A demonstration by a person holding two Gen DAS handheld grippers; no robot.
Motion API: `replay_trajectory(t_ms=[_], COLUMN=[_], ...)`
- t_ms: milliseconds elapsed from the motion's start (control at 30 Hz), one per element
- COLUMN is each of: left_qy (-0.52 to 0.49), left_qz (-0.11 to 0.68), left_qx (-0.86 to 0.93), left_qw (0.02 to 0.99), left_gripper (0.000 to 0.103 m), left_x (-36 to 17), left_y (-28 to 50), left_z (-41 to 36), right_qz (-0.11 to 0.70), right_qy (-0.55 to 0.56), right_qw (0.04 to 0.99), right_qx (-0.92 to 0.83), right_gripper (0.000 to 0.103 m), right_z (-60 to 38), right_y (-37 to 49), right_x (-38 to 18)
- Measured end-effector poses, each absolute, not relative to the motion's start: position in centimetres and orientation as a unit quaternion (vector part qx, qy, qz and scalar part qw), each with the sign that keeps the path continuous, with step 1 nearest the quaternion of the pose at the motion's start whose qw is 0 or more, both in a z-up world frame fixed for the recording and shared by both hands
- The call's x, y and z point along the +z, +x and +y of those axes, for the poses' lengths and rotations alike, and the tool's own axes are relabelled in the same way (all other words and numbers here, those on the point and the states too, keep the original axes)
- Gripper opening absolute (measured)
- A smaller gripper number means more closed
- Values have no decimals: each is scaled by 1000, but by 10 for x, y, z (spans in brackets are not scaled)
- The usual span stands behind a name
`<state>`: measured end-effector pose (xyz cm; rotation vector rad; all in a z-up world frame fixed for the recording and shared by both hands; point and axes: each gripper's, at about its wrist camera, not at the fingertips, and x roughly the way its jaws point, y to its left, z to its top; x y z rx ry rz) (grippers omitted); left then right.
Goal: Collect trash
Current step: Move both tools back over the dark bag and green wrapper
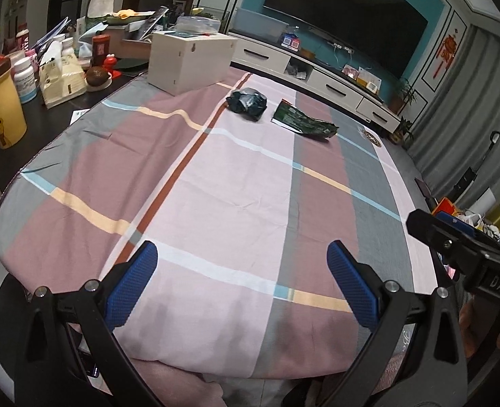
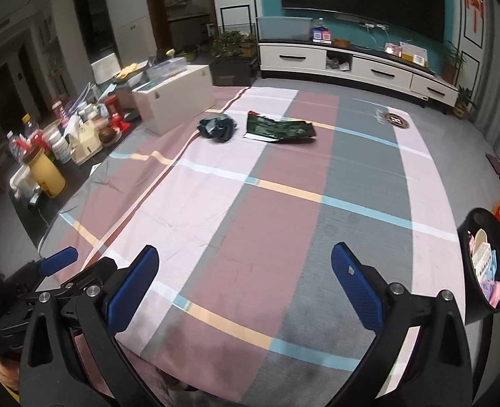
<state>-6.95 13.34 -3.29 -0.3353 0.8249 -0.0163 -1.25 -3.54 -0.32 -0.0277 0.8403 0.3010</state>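
Two pieces of trash lie on the far part of the plaid tablecloth [image 1: 243,183]: a crumpled dark teal bag [image 1: 247,103] [image 2: 217,128] and, to its right, a flattened green wrapper [image 1: 302,121] [image 2: 278,130]. My left gripper [image 1: 242,257] is open over the near edge of the cloth, holding nothing. My right gripper [image 2: 244,261] is also open and holds nothing, far short of both pieces. A black round bin [image 2: 487,266] with scraps of paper inside stands at the right edge of the table.
A white wooden box [image 1: 190,61] sits left of the trash at the cloth's far edge. Bottles, jars and a yellow flask [image 1: 2,108] crowd the dark table at left. A white TV cabinet [image 2: 351,64] runs along the back wall.
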Motion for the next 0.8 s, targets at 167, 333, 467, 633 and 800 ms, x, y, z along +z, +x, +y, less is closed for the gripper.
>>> replay_trajectory(t_ms=[167, 333, 467, 633, 800], left_qy=[-175, -185, -185, -183, -175], left_qz=[402, 407, 413, 420, 416], left_qx=[-4, -6, -7, -5, -1], left_qw=[899, 895, 892, 889, 892], left_gripper=[100, 100, 100, 100, 100], left_x=[-39, -46, -52, -58, -59], left_y=[-66, -57, -47, -31, -7], left_z=[145, 151, 152, 152, 151], right_qz=[408, 413, 416, 421, 421], right_qy=[-17, -15, -19, -20, -26], right_qw=[901, 901, 900, 898, 899], right_qx=[145, 135, 131, 125, 118], right_gripper=[99, 99, 99, 99, 99], right_z=[-26, -25, -23, -24, -29], right_y=[-4, 9, 19, 34, 53], right_x=[-7, -12, -17, -25, -33])
